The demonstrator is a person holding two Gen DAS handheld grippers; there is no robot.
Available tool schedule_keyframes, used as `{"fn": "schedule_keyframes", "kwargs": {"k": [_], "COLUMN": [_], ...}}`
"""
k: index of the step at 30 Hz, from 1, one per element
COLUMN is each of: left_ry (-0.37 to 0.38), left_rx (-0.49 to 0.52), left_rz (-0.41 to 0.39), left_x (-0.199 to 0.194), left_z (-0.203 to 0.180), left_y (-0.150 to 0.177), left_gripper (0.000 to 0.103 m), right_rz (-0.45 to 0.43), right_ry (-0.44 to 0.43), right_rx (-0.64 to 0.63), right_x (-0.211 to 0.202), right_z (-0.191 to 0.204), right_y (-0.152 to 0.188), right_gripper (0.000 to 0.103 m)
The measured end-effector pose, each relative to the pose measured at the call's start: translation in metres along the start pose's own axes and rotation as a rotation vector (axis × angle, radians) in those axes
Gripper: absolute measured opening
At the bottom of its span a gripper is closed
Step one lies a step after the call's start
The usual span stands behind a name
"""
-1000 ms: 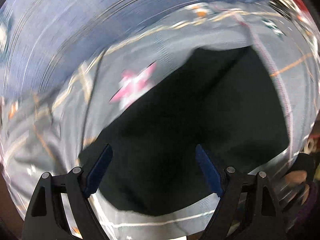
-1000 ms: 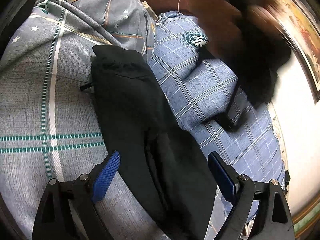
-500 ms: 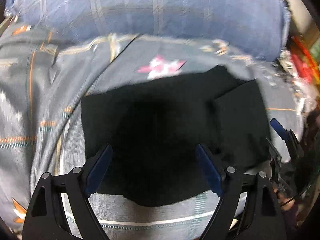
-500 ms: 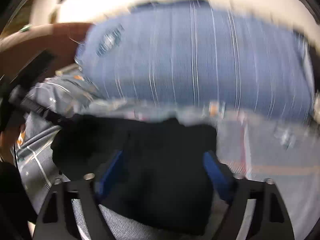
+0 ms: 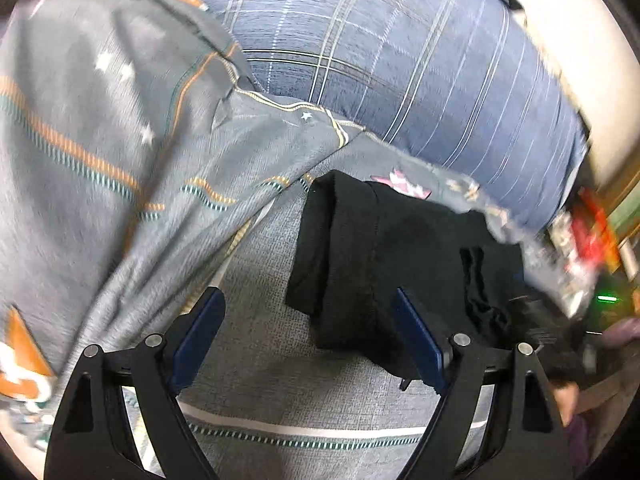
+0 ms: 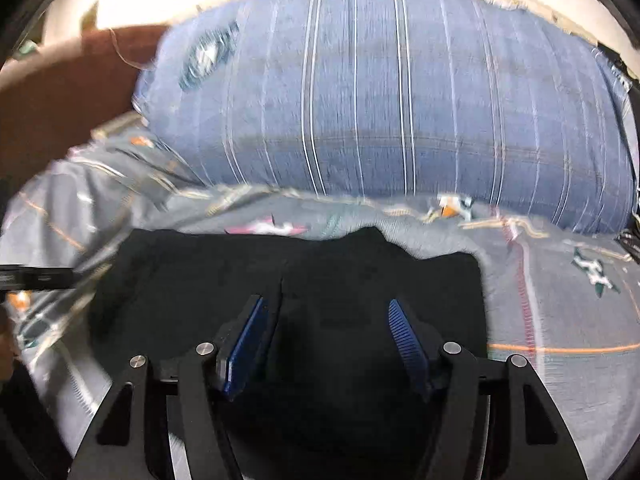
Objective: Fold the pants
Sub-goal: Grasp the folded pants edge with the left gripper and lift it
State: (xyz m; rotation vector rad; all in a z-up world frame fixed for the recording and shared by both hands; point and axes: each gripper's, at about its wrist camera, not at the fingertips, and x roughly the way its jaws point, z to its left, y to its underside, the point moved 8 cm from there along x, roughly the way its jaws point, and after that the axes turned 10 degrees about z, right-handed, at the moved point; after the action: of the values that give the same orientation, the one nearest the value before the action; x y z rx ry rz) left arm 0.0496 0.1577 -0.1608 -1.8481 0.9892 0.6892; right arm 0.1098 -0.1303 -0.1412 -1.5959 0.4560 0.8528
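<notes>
the left gripper (image 5: pixel 308 324) hovers with its blue pads spread wide and nothing between them, over the grey patterned quilt (image 5: pixel 256 344). just to its right lie the folded black pants (image 5: pixel 384 264), a compact dark stack on the quilt. the right gripper (image 6: pixel 326 330) hangs directly above the pants (image 6: pixel 320 280), its fingers apart and gripping nothing. behind the pants a blue plaid pillow (image 6: pixel 400 100) bulges up, and a brown headboard (image 6: pixel 60 100) shows at far left.
</notes>
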Motion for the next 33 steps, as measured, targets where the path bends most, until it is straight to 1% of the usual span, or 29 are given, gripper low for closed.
{"fn": "schedule_keyframes", "kwargs": {"k": [1,2,3,4,5,6,7,8,9,10,12,13,14,16,18,19,21,23,27,28,29,30,31,32,33], "left_ry": [0.022,0.035,0.08,0.154,0.167,0.151,0.15,0.179,0.194,0.199,0.195,0.206,0.209,0.196,0.214,0.214,0.205,0.196,0.175,0.172,0.172,0.174,0.178,0.182,0.184], "left_rx": [-0.012,-0.037,-0.076,-0.087,-0.069,-0.057,-0.042,-0.036,-0.034,-0.034,-0.056,-0.083,-0.106,-0.126,-0.134,-0.128,-0.126,-0.126,-0.112,-0.108,-0.105,-0.105,-0.108,-0.116,-0.12], "left_rz": [-0.014,-0.007,0.015,0.025,0.023,0.017,0.006,0.009,0.017,0.029,0.052,0.059,0.062,0.069,0.077,0.083,0.086,0.086,0.087,0.087,0.087,0.088,0.087,0.084,0.082], "left_x": [0.003,0.006,0.01,0.012,0.014,0.015,0.015,0.016,0.017,0.02,0.023,0.024,0.023,0.022,0.019,0.02,0.02,0.019,0.019,0.019,0.019,0.019,0.018,0.017,0.017], "left_z": [0.005,0.006,0.005,-0.002,-0.008,-0.012,-0.016,-0.022,-0.025,-0.028,-0.025,-0.022,-0.018,-0.012,-0.012,-0.013,-0.012,-0.012,-0.012,-0.012,-0.011,-0.011,-0.01,-0.008,-0.006], "left_y": [0.002,0.004,0.004,0.003,0.001,0.0,-0.002,-0.003,-0.002,0.0,0.002,0.002,0.002,0.005,0.01,0.011,0.014,0.016,0.017,0.017,0.017,0.017,0.017,0.017,0.014], "left_gripper": [0.085,0.085,0.085,0.085,0.085,0.085,0.085,0.085,0.085,0.085,0.085,0.085,0.085,0.085,0.085,0.085,0.085,0.085,0.085,0.085,0.085,0.085,0.085,0.085,0.085], "right_rz": [0.107,0.094,0.08,0.115,0.144,0.157,0.143,0.124,0.105,0.099,0.116,0.125,0.15,0.204,0.279,0.299,0.349,0.382,0.444,0.462,0.476,0.488,0.476,0.455,0.426], "right_ry": [0.021,0.02,0.023,0.024,0.03,0.041,0.053,0.048,0.018,-0.037,-0.125,-0.162,-0.203,-0.252,-0.295,-0.297,-0.268,-0.246,-0.2,-0.181,-0.168,-0.135,-0.129,-0.154,-0.178], "right_rx": [-0.023,-0.021,-0.002,0.002,0.007,0.001,-0.014,-0.025,-0.038,-0.054,-0.091,-0.109,-0.137,-0.179,-0.228,-0.252,-0.328,-0.364,-0.359,-0.353,-0.351,-0.352,-0.337,-0.317,-0.272], "right_x": [0.028,0.034,0.032,0.033,0.031,0.026,0.017,0.007,-0.003,-0.01,-0.015,-0.016,-0.012,-0.003,0.012,0.017,0.034,0.053,0.093,0.106,0.115,0.123,0.124,0.119,0.109], "right_z": [0.005,0.005,0.005,0.005,0.004,0.004,0.006,0.01,0.019,0.033,0.06,0.075,0.095,0.125,0.157,0.167,0.194,0.21,0.217,0.217,0.216,0.212,0.208,0.206,0.2], "right_y": [0.006,0.004,-0.002,-0.002,-0.007,-0.014,-0.024,-0.032,-0.042,-0.055,-0.071,-0.081,-0.091,-0.099,-0.106,-0.105,-0.103,-0.097,-0.086,-0.081,-0.077,-0.073,-0.072,-0.075,-0.081], "right_gripper": [0.065,0.07,0.07,0.07,0.069,0.069,0.069,0.072,0.073,0.073,0.073,0.074,0.077,0.078,0.078,0.078,0.078,0.078,0.077,0.075,0.063,0.055,0.049,0.03,0.029]}}
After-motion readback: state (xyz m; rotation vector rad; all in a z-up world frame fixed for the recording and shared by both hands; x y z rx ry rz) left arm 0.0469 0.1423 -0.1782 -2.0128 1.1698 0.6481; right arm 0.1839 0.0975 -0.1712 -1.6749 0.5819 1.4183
